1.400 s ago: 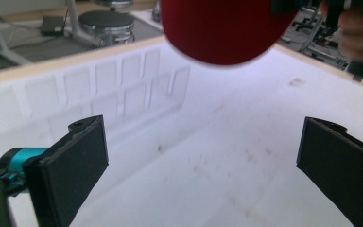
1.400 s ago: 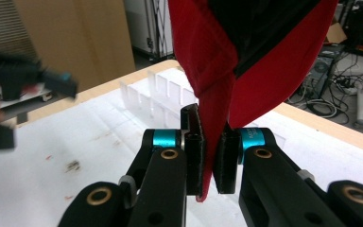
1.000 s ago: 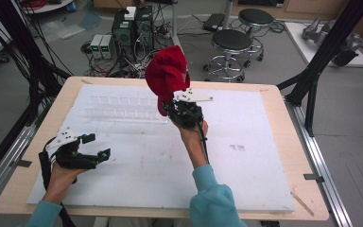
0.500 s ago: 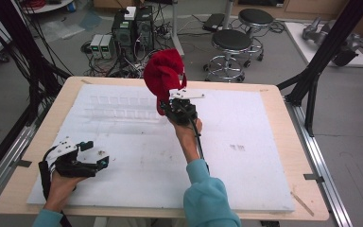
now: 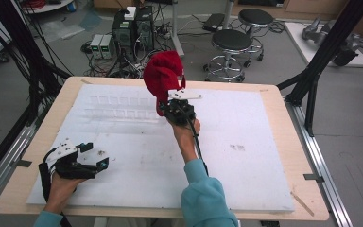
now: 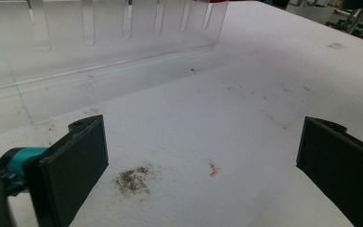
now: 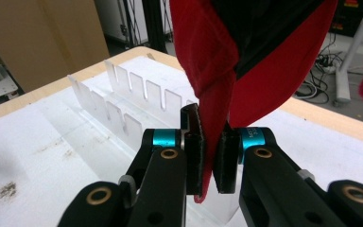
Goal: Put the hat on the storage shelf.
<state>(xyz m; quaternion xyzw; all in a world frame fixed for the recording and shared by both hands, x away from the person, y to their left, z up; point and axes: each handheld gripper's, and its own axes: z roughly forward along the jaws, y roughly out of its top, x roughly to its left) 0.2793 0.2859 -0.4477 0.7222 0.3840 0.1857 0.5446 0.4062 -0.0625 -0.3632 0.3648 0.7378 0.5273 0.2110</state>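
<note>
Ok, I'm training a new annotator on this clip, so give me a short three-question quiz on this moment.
1. True or false: the right gripper is shut on the red cap.
2. Multiple choice: how do the jaws of the left gripper stand? A) pressed together B) wide apart with nothing between them C) closed on the cap
3. Short answer: what clear object stands on the white board beyond the dirt smudge in the left gripper view?

Key: 1. True; a fold of red fabric is pinched between its jaws and the cap is held up off the board. 2. B. 3. A clear slotted rack.
</note>
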